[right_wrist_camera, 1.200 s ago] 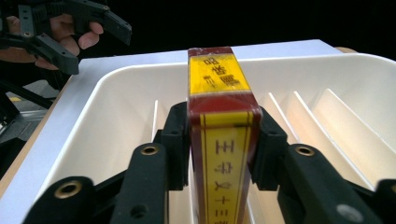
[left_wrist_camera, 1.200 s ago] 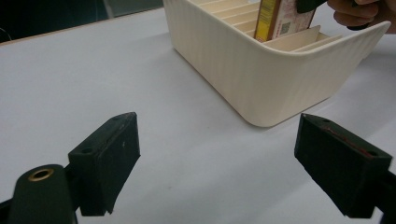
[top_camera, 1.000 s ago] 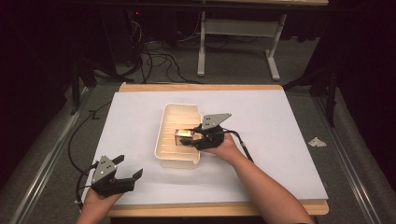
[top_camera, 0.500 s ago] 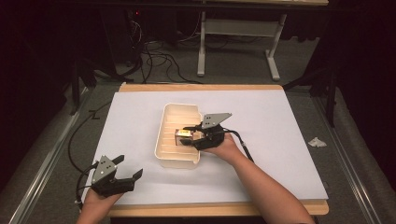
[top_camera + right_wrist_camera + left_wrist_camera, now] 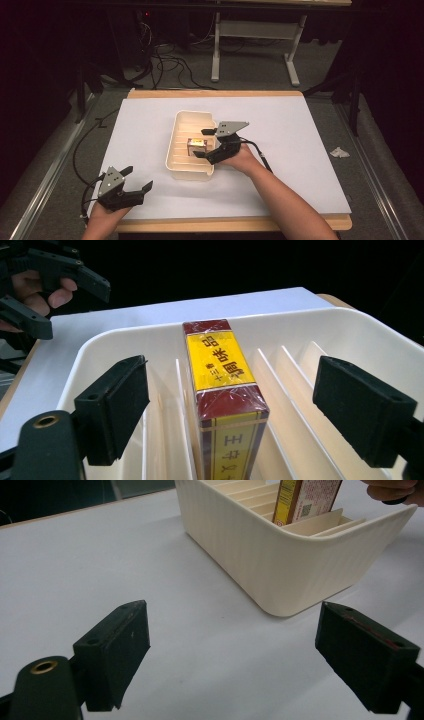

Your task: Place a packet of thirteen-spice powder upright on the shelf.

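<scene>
Box (image 5: 225,385) stands upright in a slot of the cream tray (image 5: 176,150) at mid-table, right gripper (image 5: 206,143) spread wide either side, gripping nothing. Left gripper (image 5: 136,181) idles apart, near-left. Risk: a careless jaw could clip and topple it.

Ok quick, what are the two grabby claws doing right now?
Left gripper: open, empty, over the table.
Right gripper: open, around the red and yellow box, not gripping it.

lab | dark curtains (image 5: 45,60) | floor cables (image 5: 165,60) | paper-covered table (image 5: 310,130)
</scene>
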